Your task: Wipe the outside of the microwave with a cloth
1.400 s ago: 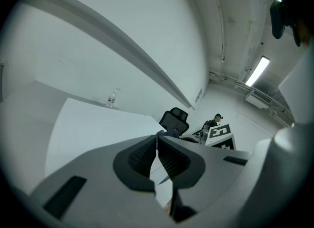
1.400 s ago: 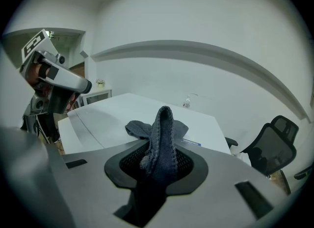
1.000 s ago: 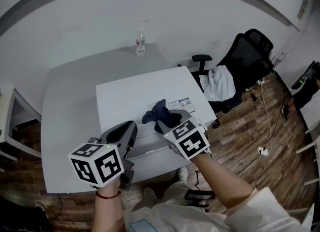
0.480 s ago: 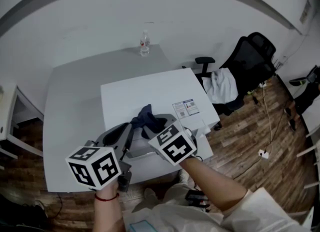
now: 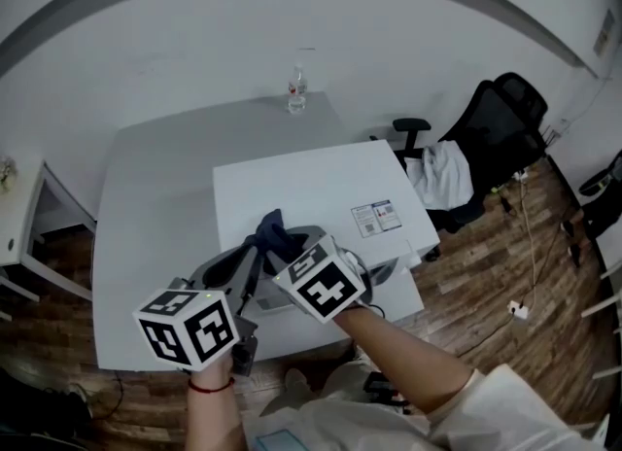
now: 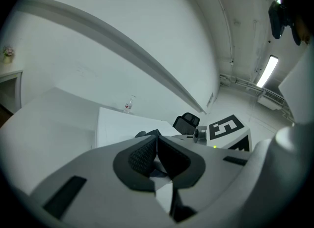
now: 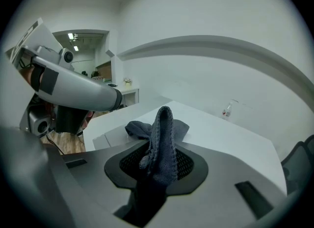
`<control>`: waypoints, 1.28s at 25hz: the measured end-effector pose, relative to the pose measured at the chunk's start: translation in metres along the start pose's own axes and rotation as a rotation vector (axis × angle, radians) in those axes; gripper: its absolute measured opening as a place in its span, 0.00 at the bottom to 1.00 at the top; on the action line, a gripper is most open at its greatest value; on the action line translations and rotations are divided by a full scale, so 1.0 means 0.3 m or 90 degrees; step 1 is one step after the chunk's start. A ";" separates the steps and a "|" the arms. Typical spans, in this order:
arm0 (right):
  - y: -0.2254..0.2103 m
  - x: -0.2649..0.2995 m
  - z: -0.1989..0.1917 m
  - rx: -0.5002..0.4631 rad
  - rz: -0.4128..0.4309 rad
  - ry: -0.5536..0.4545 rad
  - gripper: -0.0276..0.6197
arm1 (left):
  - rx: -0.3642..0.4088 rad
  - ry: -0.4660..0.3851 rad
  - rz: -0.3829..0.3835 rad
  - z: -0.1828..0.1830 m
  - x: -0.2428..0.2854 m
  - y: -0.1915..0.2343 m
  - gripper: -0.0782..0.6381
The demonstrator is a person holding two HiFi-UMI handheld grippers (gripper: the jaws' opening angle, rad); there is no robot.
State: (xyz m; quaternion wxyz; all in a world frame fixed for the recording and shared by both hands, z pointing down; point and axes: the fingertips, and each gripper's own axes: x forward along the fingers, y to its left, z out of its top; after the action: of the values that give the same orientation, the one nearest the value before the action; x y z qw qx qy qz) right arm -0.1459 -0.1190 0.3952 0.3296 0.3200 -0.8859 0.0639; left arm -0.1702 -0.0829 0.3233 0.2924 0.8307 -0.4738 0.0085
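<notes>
Grey table (image 5: 146, 206) bears the white microwave (image 5: 311, 182), at whose near left edge the dark cloth (image 7: 164, 124) is pinched by the right gripper (image 7: 158, 165). It is judged light, soft and limp, best held at a bunched fold. The left gripper (image 6: 157, 156) is pressed together on nothing.

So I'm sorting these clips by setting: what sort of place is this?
Most likely an office or workroom rather than a kitchen: a black swivel chair with a white garment draped on it, a plain white table, and a wood-look floor.

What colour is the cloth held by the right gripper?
Dark blue-grey cloth, best seen in the right gripper view.
</notes>
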 end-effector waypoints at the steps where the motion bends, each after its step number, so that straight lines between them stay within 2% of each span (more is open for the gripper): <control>1: 0.007 0.009 0.007 -0.004 0.004 0.003 0.21 | -0.001 -0.001 0.004 0.000 -0.004 0.007 0.13; 9: 0.112 0.070 0.068 -0.013 0.056 0.006 0.21 | -0.008 -0.014 0.023 0.018 -0.036 0.048 0.13; 13: 0.145 0.096 0.125 0.028 0.086 -0.023 0.21 | -0.011 -0.025 0.035 0.032 -0.059 0.070 0.13; 16: 0.137 0.125 0.146 0.025 0.079 -0.020 0.21 | -0.011 -0.026 0.047 0.035 -0.071 0.086 0.13; 26: 0.110 0.155 0.148 -0.042 0.059 0.000 0.21 | -0.011 -0.011 0.070 0.013 -0.058 0.121 0.13; 32: 0.049 0.136 0.134 -0.045 0.040 0.006 0.21 | 0.001 -0.012 0.066 0.035 -0.038 0.097 0.13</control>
State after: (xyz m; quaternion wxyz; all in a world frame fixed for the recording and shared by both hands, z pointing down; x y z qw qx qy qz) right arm -0.2003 -0.1421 0.3910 0.3426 0.2801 -0.8957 0.0442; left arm -0.2024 -0.0901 0.3253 0.2861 0.8052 -0.5191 0.0162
